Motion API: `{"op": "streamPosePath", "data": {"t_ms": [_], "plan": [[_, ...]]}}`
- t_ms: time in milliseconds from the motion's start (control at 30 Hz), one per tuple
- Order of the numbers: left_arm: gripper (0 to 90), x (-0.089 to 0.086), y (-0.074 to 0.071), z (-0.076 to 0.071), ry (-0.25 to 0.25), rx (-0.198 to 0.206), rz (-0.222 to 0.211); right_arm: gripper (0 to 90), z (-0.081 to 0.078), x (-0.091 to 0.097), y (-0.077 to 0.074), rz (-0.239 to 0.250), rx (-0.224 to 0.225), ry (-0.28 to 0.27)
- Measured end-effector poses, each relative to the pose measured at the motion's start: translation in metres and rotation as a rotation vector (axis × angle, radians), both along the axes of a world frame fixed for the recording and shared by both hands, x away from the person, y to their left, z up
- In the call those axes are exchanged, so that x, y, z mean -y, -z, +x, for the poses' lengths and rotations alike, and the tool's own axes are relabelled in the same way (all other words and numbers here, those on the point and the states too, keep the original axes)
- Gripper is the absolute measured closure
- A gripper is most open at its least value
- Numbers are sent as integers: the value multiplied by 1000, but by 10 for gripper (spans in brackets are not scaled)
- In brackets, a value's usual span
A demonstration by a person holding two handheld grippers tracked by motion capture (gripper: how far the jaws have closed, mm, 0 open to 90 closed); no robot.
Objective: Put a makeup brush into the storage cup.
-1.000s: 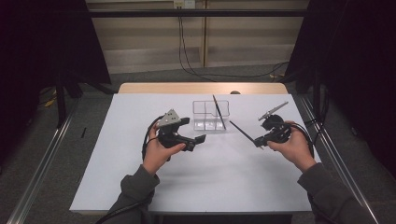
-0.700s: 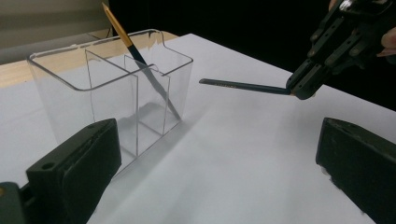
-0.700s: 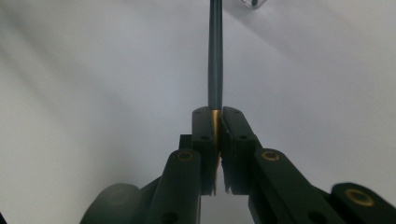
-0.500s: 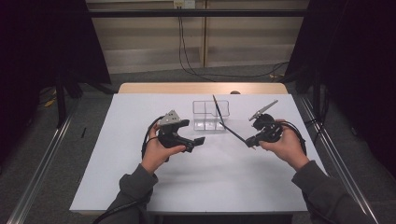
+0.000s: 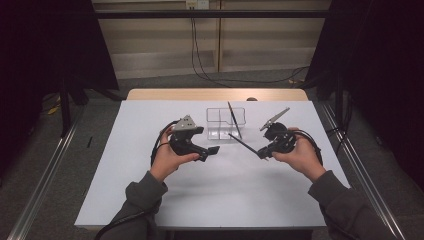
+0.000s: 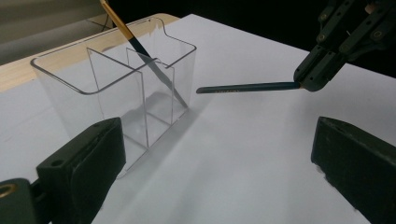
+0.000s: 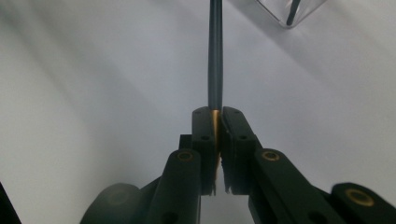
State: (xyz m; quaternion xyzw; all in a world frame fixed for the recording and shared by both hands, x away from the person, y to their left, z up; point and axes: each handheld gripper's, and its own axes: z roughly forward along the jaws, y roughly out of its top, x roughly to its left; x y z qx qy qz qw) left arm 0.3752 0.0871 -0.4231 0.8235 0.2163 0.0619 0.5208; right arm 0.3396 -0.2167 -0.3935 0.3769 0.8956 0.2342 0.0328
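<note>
the white table carries everything, its pale wooden far edge showing beyond the white surface. toward the far edge, about midway along it, stands a clear plastic organizer, divided by thin walls into compartments; in the left gripper view the organizer stands just ahead of the left jaw. a dark pencil with a golden end leans inside one of its compartments on the right side, tip down on the bottom, upper end rising above the rim and tilted toward the far edge.

the left gripper sits above the middle of the surface, in front of the organizer and a little to its left, held by the person's left hand. its jaws stand wide apart with nothing between them, and both black jaws frame bare surface in its own view.

the right gripper hovers to the right of the organizer, nearer the right edge, in the person's right hand. its jaws are closed tight on a second dark pencil, clamped at its golden end; the shaft runs straight out from the jaws. the pencil is held nearly level above the surface, its free end pointing at the organizer's near right corner, close to it but apart from the wall.
</note>
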Motion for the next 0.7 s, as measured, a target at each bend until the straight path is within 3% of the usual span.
{"op": "streamPosePath", "data": {"t_ms": [167, 533, 567, 700], "plan": [[39, 5, -5, 2, 25, -5, 14, 854, 0, -5, 1, -4, -6, -20], [53, 16, -12, 4, 68, -3, 150, 854, -1, -15, -1, -10, -2, -55], [54, 17, -11, 4, 72, -7, 138, 854, -1, -15, -1, -9, -3, -54], [64, 19, -13, 4, 80, -2, 162, 854, -1, -17, -1, -14, -13, -65]]}}
